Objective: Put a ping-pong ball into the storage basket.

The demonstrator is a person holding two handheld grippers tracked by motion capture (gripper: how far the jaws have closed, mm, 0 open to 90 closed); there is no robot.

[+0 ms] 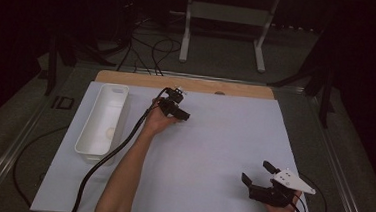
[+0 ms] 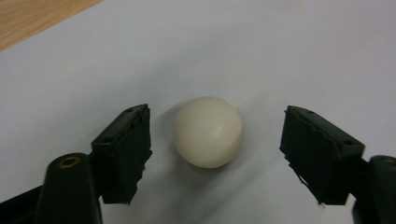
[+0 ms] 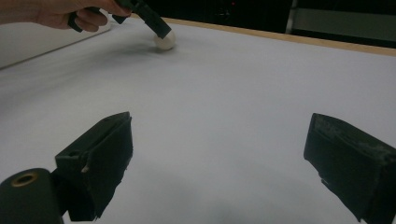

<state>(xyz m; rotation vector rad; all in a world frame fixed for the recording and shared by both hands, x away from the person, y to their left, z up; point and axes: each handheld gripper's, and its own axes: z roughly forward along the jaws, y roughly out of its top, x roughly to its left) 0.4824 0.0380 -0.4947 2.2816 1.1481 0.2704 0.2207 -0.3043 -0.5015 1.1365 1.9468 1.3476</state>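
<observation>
Nearest, at about five o'clock on the counter (image 1: 195,186), the right gripper (image 1: 261,177) rests in the person's hand with its fingers (image 3: 100,161) spread wide and nothing between them. Farther in, near eleven o'clock of centre, the left gripper (image 1: 181,114) points down at a cream ball (image 2: 208,131) lying on the white sheet; its fingers (image 2: 126,149) stand partway in on either side of the ball, a clear gap remaining on both sides. At nine o'clock, a white tray (image 1: 122,92) lies lengthwise, well apart from the ball. Beyond the sheet, at twelve o'clock, runs the wooden edge (image 1: 187,83).
</observation>
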